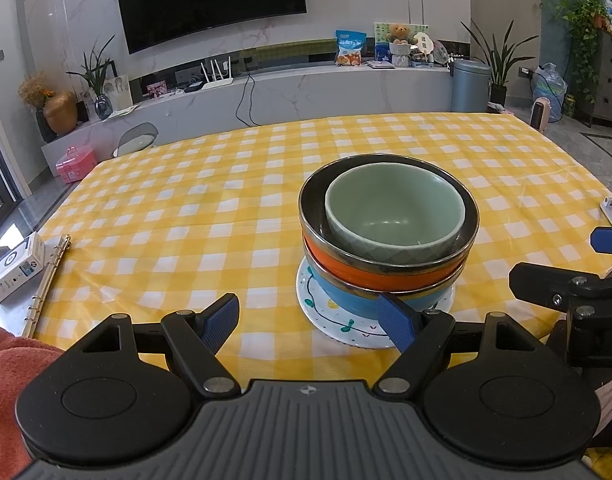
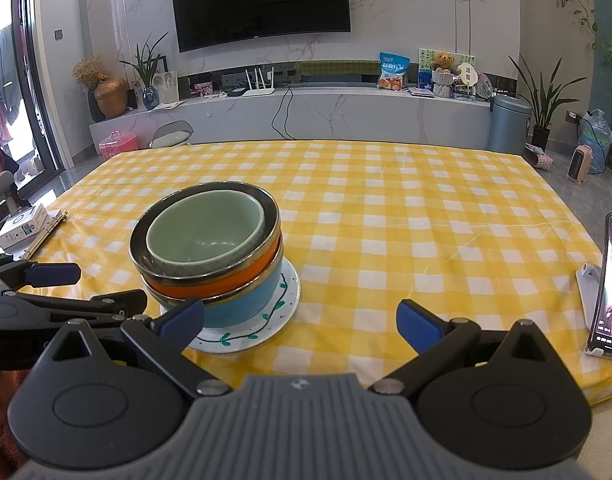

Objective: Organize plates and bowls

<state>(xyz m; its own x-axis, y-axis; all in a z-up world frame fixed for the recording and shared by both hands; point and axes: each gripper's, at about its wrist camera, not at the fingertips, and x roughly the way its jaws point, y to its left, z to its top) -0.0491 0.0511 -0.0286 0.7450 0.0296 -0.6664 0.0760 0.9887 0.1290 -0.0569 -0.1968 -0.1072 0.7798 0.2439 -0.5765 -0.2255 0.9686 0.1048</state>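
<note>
- Crockery is nested by size: green bowl inside orange bowl, that inside blue bowl, all on a painted white plate so the wide base steadies the stack.
- Stack stands on the yellow checked tablecloth, at 1 o'clock from the left gripper and 10 o'clock from the right gripper.
- Both grippers are spread wide and hold nothing, probably because sorting looks done.
- Phone sits propped at 3 o'clock, well apart.

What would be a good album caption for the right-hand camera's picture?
Open right gripper faces a stack: green bowl, orange bowl, blue bowl, on a painted plate.
</note>
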